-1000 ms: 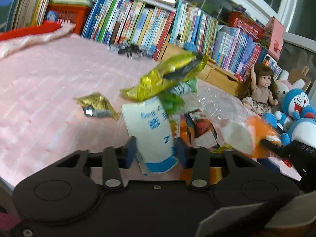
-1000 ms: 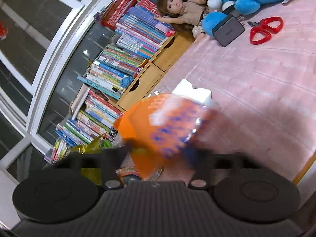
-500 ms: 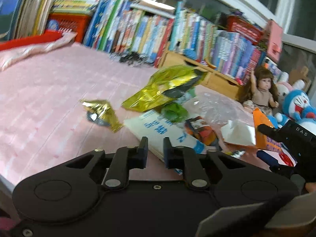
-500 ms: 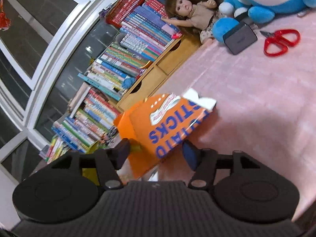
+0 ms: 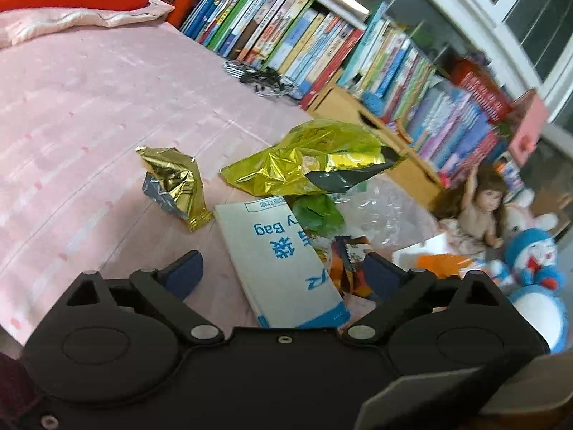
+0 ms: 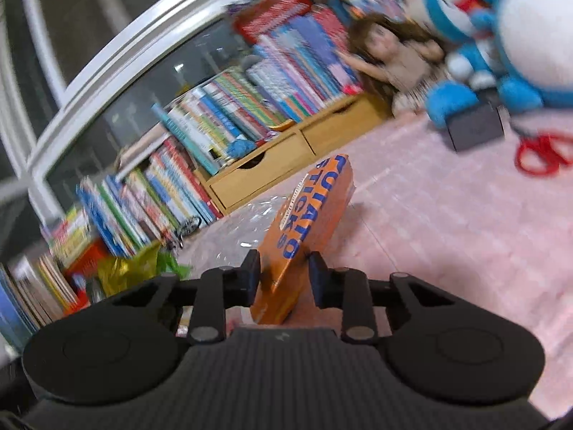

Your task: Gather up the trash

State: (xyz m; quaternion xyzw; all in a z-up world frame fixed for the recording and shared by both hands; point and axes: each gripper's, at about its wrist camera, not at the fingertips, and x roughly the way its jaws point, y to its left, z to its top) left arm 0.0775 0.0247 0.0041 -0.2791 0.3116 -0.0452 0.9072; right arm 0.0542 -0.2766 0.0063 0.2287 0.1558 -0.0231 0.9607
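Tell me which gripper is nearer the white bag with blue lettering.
Left. The left gripper stands open with the white bag lying between its fingers. The right gripper is off to the side, shut on the orange potato sticks box.

This is a child's bedroom at home. A pink quilted bedspread (image 5: pixel 89 100) runs up against a long row of picture books (image 5: pixel 322 46) under a big window (image 6: pixel 89 57), with low wooden drawers (image 6: pixel 286 165) beneath them. A doll (image 5: pixel 483 211), blue cat plush toys (image 6: pixel 508 36) and red scissors (image 6: pixel 540 154) sit along the far edge.
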